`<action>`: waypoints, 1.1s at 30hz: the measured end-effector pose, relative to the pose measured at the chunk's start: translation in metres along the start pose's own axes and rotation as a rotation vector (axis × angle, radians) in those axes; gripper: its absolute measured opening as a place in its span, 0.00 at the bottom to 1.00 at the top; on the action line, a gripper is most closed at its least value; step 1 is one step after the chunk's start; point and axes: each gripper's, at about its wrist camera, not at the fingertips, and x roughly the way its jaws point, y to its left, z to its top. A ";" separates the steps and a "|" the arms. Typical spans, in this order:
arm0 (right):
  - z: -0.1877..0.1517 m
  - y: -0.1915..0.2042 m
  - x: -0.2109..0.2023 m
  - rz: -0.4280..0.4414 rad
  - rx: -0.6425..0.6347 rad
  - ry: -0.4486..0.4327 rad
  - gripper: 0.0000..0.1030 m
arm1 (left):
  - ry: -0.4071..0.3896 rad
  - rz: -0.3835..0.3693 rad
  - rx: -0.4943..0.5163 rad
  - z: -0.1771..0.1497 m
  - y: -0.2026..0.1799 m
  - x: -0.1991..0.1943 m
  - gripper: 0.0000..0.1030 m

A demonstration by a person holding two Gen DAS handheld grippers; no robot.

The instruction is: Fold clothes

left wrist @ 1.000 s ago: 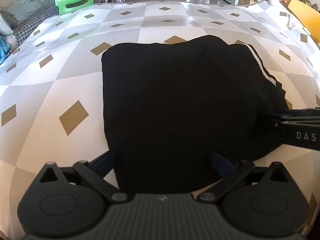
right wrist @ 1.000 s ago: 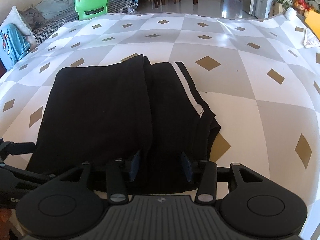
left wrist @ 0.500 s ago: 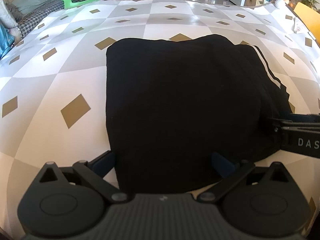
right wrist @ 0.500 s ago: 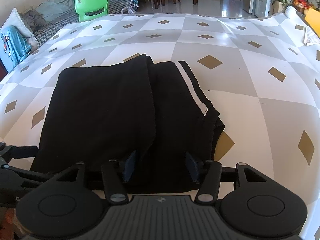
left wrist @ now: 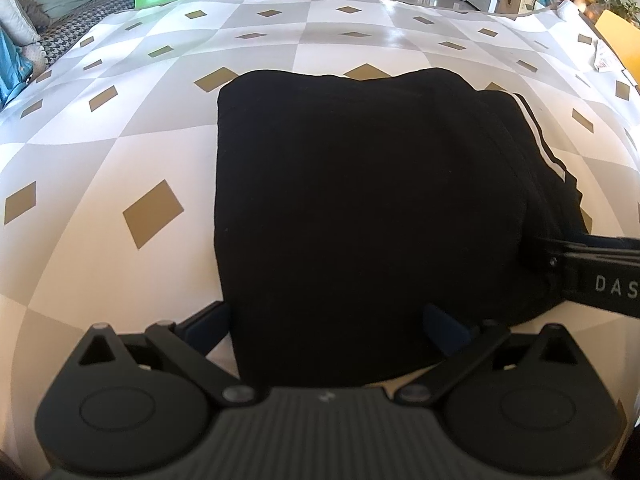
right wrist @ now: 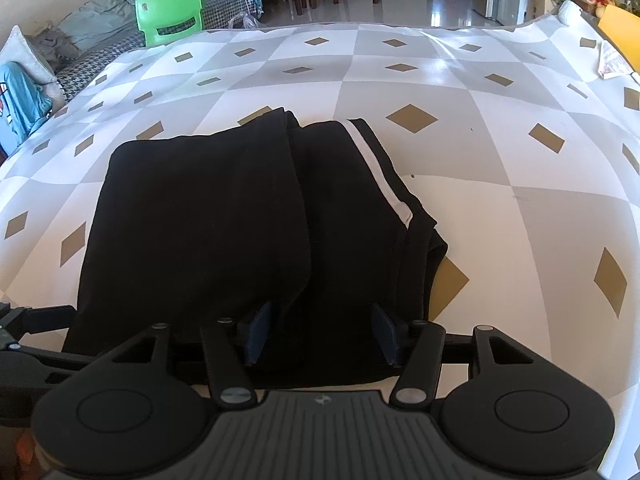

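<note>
The garment, black with a white side stripe, lies folded into a compact block on the desk, filling the centre of the left wrist view and the lower left and centre of the right wrist view. In my judgement the fold is nearly complete: the layers are stacked, though the striped part still shows out from under the top layer along the right side. The next move calls either for one more fold from the near edge or for squaring up the stack, and both demand a firm hold on all layers at that edge.

Left gripper: jaws wide apart, straddling the near edge of the garment at the bottom of its frame. The left pad stands off the cloth over the bare desk; the right pad sits against or over the cloth. It has hold of nothing.

Right gripper: jaws about half apart, also at the near edge, with the striped part of the garment between them. The pads do not appear to press the cloth, so nothing is gripped.

A green chair stands beyond the desk, upper left.
</note>
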 end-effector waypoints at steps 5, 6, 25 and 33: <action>0.001 0.001 0.000 -0.013 0.010 0.013 0.53 | 0.004 -0.001 -0.007 0.000 0.003 -0.002 1.00; 0.001 0.002 0.000 -0.017 0.016 0.018 0.53 | 0.004 -0.001 -0.011 0.000 0.004 -0.002 1.00; 0.005 0.014 0.009 -0.068 0.032 0.003 0.61 | -0.005 0.015 -0.033 0.011 0.016 -0.010 1.00; 0.012 0.021 0.016 -0.061 0.045 -0.012 0.63 | -0.006 0.027 -0.058 0.021 0.034 -0.013 1.00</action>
